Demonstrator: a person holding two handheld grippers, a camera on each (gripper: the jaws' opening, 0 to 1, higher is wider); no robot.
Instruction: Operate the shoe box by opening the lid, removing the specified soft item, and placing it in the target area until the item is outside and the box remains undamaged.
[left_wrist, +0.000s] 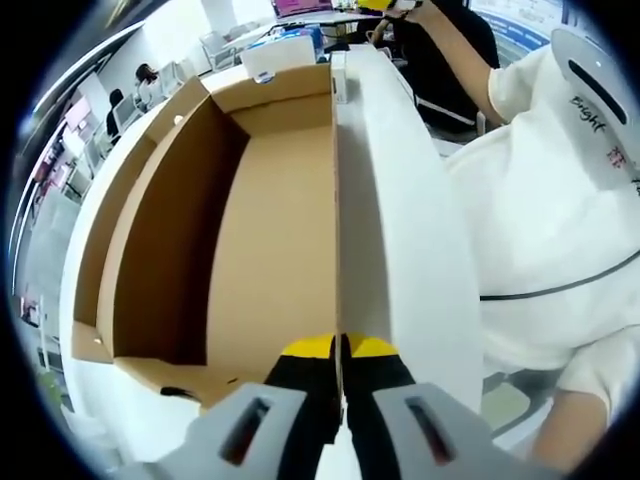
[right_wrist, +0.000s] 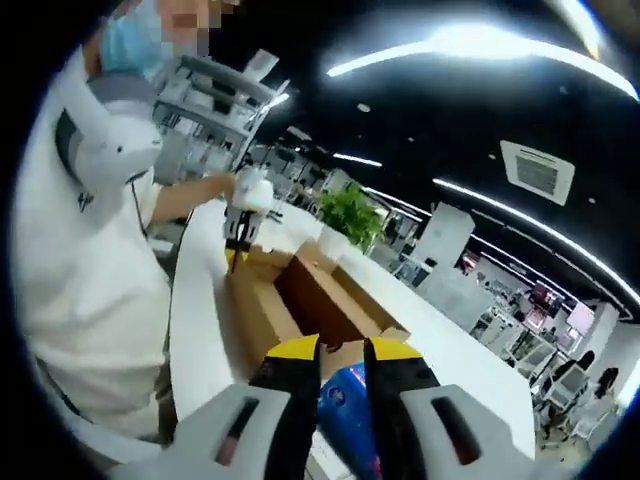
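Note:
The shoe box (left_wrist: 270, 230) lies open in the left gripper view; its brown inside looks bare. My left gripper (left_wrist: 340, 350) is shut on the thin edge of the raised lid (left_wrist: 400, 250), whose white outer face runs along the right. In the right gripper view the same box (right_wrist: 320, 295) sits farther off on the white table (right_wrist: 195, 300), with the left gripper (right_wrist: 240, 235) at its far end. My right gripper (right_wrist: 345, 352) is above and in front of the box, its yellow-tipped jaws closed on a soft blue printed pack (right_wrist: 348, 400).
A person in a white shirt (left_wrist: 560, 200) stands close beside the table. A blue carton (left_wrist: 295, 40) lies past the box's far end. A green potted plant (right_wrist: 350, 215) stands behind the box, with office desks beyond.

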